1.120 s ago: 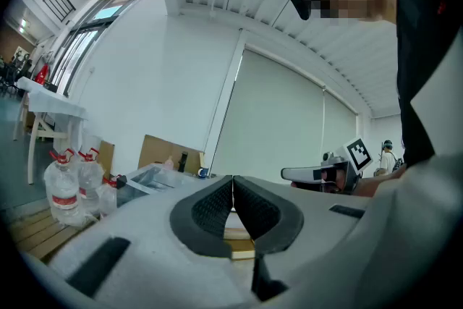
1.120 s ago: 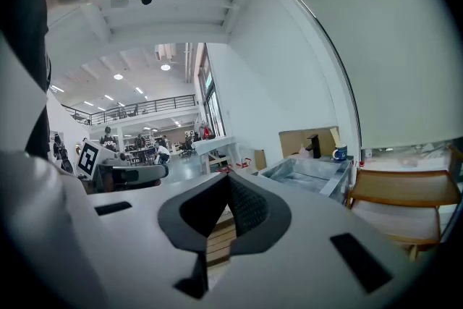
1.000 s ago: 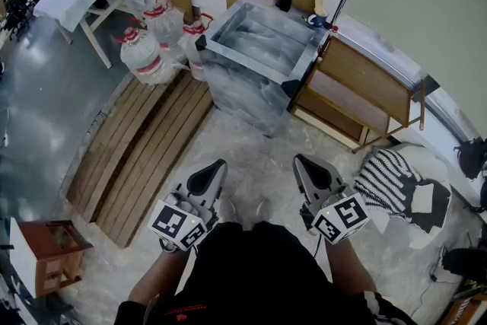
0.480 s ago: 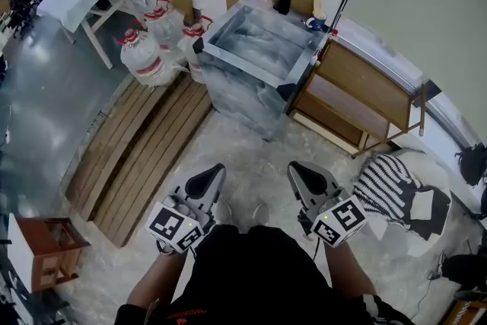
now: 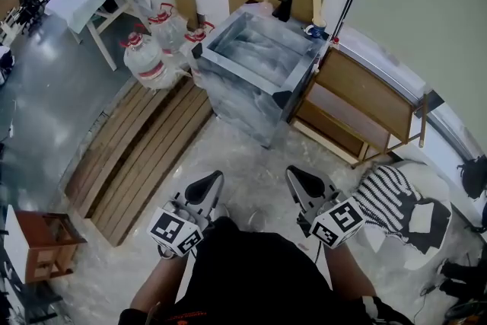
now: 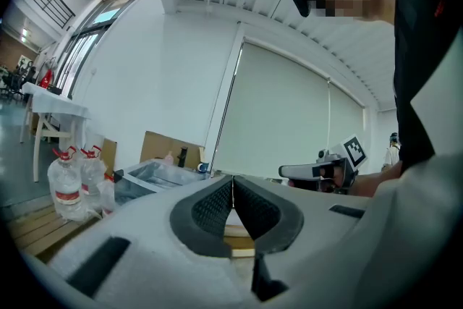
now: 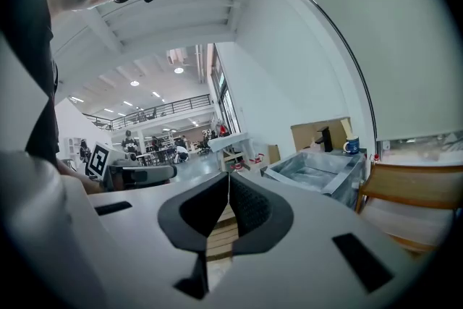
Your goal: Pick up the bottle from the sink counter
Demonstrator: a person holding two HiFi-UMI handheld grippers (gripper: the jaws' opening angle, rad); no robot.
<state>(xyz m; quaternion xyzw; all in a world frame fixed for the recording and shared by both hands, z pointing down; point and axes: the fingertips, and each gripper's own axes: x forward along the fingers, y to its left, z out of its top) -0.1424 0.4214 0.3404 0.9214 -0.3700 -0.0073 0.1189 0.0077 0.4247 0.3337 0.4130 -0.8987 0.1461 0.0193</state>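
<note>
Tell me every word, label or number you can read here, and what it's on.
No readable text anywhere.
Water jugs: red bands, print too small to read.
Red print on the person's black top: too blurred.
Cubes on left gripper and right gripper: black-and-white square patterns, no letters.
Blue mug: nothing legible.

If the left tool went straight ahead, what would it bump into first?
Probably the wooden rack beside the metal sink, though depth is hard to judge. Nothing stands nearer the left tool.
</note>
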